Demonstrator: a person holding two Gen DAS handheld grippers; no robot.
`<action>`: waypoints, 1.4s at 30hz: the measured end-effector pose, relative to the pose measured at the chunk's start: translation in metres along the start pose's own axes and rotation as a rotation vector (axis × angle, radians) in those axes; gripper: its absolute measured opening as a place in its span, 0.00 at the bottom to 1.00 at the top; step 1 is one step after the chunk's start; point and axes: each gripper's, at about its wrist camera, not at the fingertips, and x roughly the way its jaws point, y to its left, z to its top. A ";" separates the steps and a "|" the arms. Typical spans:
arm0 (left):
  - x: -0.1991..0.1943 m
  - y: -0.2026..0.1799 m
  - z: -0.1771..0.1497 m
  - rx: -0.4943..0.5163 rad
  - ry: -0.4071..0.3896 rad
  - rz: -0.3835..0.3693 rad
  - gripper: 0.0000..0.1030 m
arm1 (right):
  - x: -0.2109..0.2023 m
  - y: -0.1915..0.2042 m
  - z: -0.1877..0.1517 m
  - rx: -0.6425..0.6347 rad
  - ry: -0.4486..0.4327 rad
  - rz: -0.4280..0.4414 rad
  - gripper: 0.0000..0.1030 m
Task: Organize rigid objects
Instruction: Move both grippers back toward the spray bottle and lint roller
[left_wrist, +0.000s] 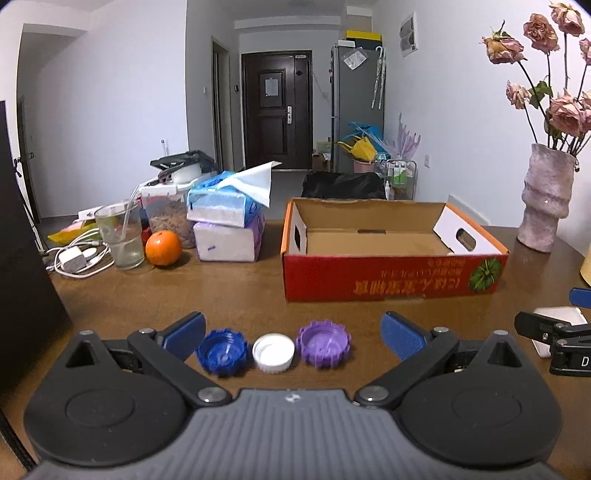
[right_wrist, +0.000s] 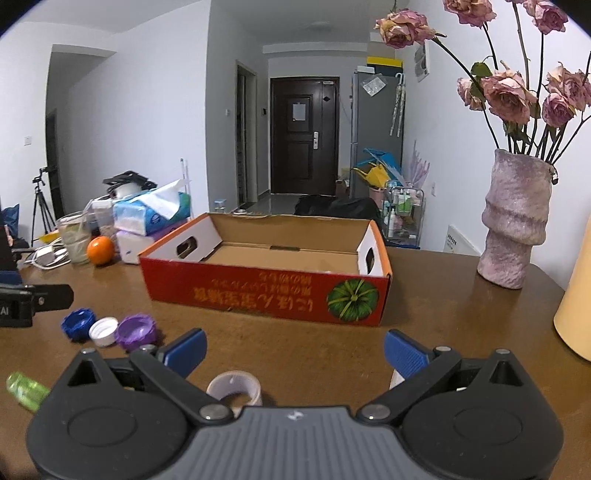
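Three bottle caps lie in a row on the brown table: a blue cap (left_wrist: 221, 352), a white cap (left_wrist: 273, 351) and a purple cap (left_wrist: 324, 343). My left gripper (left_wrist: 293, 334) stands open just behind them, its fingers spread wider than the row. The same blue cap (right_wrist: 78, 323), white cap (right_wrist: 103, 331) and purple cap (right_wrist: 135, 331) show at the left of the right wrist view. My right gripper (right_wrist: 295, 350) is open over a clear tape roll (right_wrist: 234, 391). An open red cardboard box (left_wrist: 391, 284) sits behind, empty inside.
A pink vase (right_wrist: 513, 221) with dried roses stands at the right. Tissue packs (left_wrist: 225, 225), an orange (left_wrist: 163, 248), a plastic cup (left_wrist: 120, 236) and a charger with cables (left_wrist: 75, 258) crowd the back left. A green object (right_wrist: 26, 389) lies at the left edge.
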 end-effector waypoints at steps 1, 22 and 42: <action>-0.004 0.002 -0.004 0.000 0.000 -0.001 1.00 | -0.003 0.001 -0.004 -0.001 0.000 0.003 0.99; -0.043 0.034 -0.062 -0.029 0.034 -0.004 1.00 | -0.033 0.028 -0.058 -0.128 0.091 0.084 0.99; -0.039 0.039 -0.067 -0.046 0.060 -0.014 1.00 | -0.007 0.024 -0.055 -0.100 0.145 0.154 0.94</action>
